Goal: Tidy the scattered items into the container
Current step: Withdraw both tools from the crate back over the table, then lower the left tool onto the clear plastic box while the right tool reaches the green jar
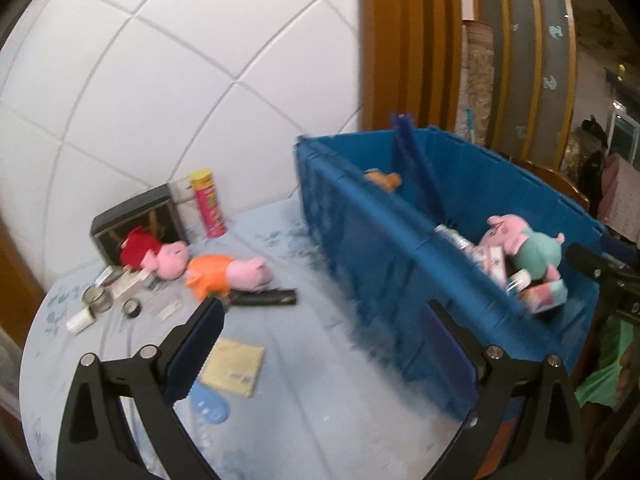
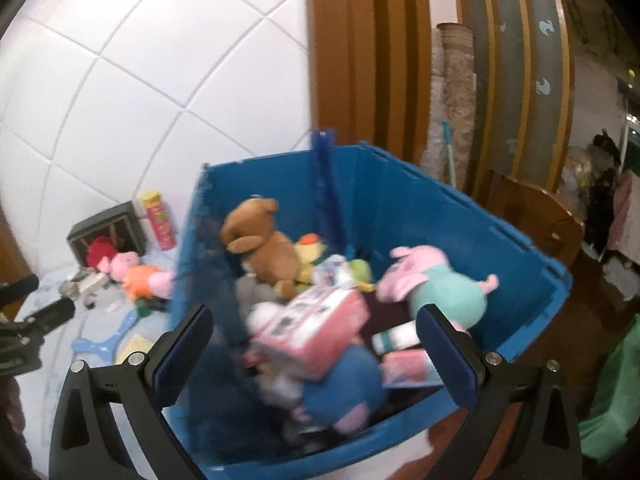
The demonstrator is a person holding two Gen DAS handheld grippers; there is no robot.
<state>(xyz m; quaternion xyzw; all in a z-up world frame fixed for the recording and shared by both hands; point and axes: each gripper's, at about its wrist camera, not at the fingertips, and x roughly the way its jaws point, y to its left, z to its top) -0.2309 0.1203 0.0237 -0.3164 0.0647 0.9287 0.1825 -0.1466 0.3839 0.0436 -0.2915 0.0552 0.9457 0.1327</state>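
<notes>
Between the right gripper (image 2: 314, 340) and its wide-spread, empty tongs sits the blue container (image 2: 400, 184), its long axis running away from the camera toward the tiled wall (image 2: 140, 80). Just past the fingertips, a pink box (image 2: 316, 328) lies tilted on the pile; beyond it, a brown teddy bear (image 2: 260, 240) and a mint-bodied pig plush (image 2: 444, 288). Over to the left gripper (image 1: 324, 336), also spread wide and empty: yellow notepad (image 1: 236, 366) near its left finger, then an orange-dressed pig plush (image 1: 228, 274) lying lengthwise, head pointing right toward the container.
</notes>
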